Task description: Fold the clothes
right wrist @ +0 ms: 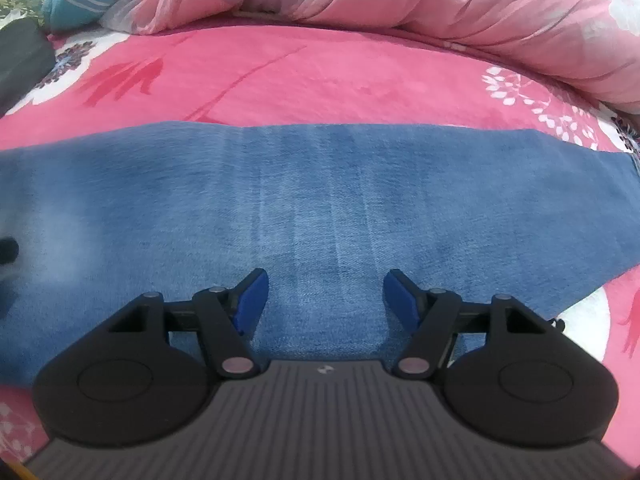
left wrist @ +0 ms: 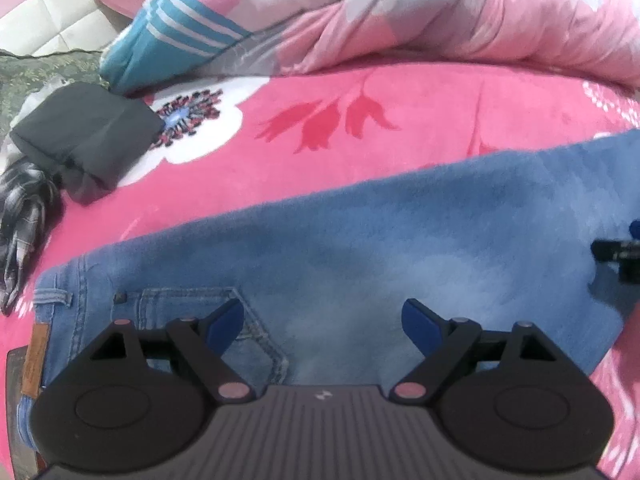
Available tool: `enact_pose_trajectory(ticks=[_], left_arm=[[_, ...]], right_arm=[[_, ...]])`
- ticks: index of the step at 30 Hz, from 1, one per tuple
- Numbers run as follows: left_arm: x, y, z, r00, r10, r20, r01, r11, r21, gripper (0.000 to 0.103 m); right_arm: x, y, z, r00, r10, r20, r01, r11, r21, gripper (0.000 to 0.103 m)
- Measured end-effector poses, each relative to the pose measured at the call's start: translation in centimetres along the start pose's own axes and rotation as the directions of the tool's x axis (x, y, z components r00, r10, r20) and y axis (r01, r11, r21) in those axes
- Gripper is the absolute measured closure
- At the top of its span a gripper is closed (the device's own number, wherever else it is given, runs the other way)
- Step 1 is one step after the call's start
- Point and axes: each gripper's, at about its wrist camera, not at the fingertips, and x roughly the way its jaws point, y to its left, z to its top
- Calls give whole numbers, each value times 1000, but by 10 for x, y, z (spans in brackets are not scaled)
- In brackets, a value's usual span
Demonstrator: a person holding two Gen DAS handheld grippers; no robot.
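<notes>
Jeans (left wrist: 360, 232) lie flat across the middle of both frames on the pink bed (left wrist: 320, 120). The left claw (left wrist: 323, 326) gapes wide and empty above the waist pocket; the right claw (right wrist: 325, 300) hangs open, empty, over the leg.

The jeans (left wrist: 360, 232) are showing a faded mid-blue with paler washed patches and a tan leather label at the waistband; the bedspread (left wrist: 320, 92) beneath is glowing hot pink, printed with red tulips and white flowers. The quilt (left wrist: 440, 12) is showing pale pink with grey blooms; a folded garment (left wrist: 84, 136) is lying charcoal grey; the pillow (left wrist: 168, 36) is showing teal with white stripes.
</notes>
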Motion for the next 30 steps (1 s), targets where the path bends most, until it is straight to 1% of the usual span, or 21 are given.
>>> enact_pose_trajectory(ticks=[4, 7, 12, 16, 22, 30], left_arm=[[-5, -19, 8, 999, -7, 37, 6, 1000, 17, 16], [-4, -36, 12, 999, -26, 42, 25, 999, 29, 16], [2, -60, 10, 999, -51, 0, 51, 998, 32, 16], [10, -71, 3, 999, -40, -36, 42, 998, 37, 16], [18, -71, -3, 998, -15, -57, 13, 999, -31, 10], [18, -73, -3, 998, 4, -70, -7, 999, -45, 7]], right_arm=[[0, -2, -3, 1000, 17, 13, -17, 1000, -9, 36], [-1, -4, -5, 999, 30, 23, -30, 999, -18, 36], [-2, -6, -9, 998, 51, 45, -50, 998, -33, 34], [-2, -8, -13, 995, 72, 66, -68, 996, -55, 33], [-2, -11, -16, 991, 102, 81, -95, 992, -86, 31], [-2, -14, -21, 987, 119, 110, -108, 989, -102, 29]])
